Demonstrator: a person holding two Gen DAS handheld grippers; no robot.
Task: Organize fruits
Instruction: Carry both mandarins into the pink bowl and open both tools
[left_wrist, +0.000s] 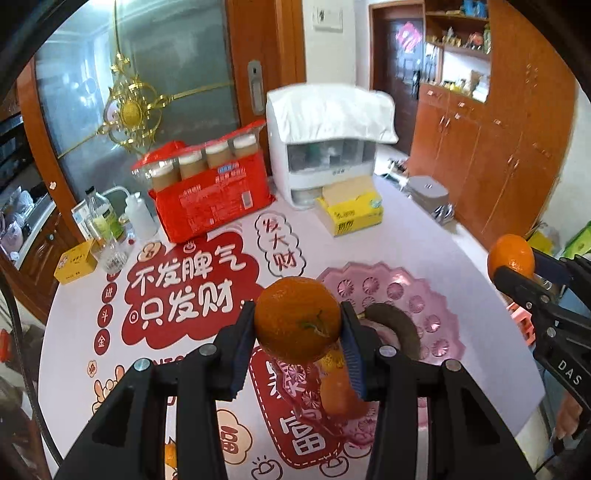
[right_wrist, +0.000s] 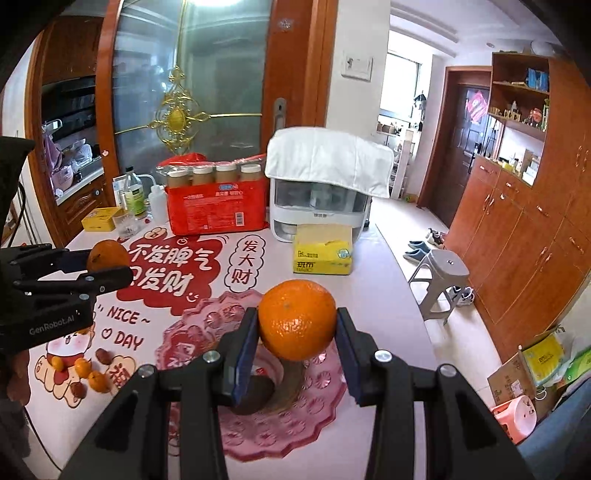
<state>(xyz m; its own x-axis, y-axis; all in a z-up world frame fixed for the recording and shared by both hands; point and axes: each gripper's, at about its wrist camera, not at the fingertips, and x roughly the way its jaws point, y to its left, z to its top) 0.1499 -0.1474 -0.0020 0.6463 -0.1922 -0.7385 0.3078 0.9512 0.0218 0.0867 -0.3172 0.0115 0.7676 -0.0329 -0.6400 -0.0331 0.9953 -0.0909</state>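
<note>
The right gripper (right_wrist: 297, 334) and its orange (right_wrist: 297, 319) hide most of the kiwi (right_wrist: 258, 400).

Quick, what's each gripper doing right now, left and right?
Left gripper: closed on an orange, held above the table.
Right gripper: closed on another orange, above the pink plate.

Two close downward wrist views, both over pink tray (left_wrist: 436, 295).

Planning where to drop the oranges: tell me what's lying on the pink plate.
On the pink plate lies a brown kiwi. In the right wrist view it is largely hidden behind the jaws; the plate's near part is hidden too.
</note>
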